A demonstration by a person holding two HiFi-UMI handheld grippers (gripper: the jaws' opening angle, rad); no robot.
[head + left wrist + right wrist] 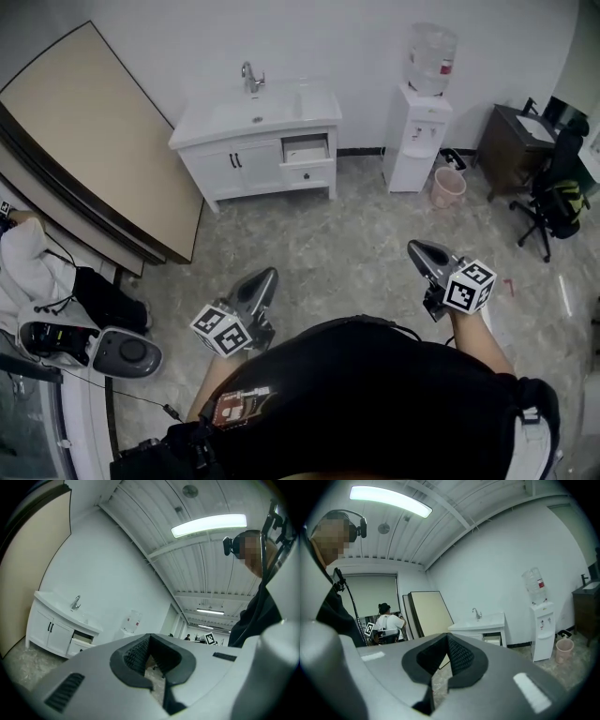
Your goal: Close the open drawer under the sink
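Observation:
A white sink cabinet (255, 150) stands against the far wall, with a tap (249, 77) on top. Its upper right drawer (306, 148) is pulled out; the drawer below it is closed. The open drawer also shows in the left gripper view (82, 638) and the right gripper view (492, 640), small and far off. My left gripper (270, 275) and right gripper (415, 247) are held out over the floor, well short of the cabinet. Both are shut with nothing in them, and they point towards the cabinet (51, 630) (480, 623).
A water dispenser (418, 139) and a pink bin (448, 187) stand right of the cabinet. A dark desk (511, 141) and an office chair (555, 192) are at the far right. Large boards (94, 150) lean at the left, with a seated person (28, 267) beside them.

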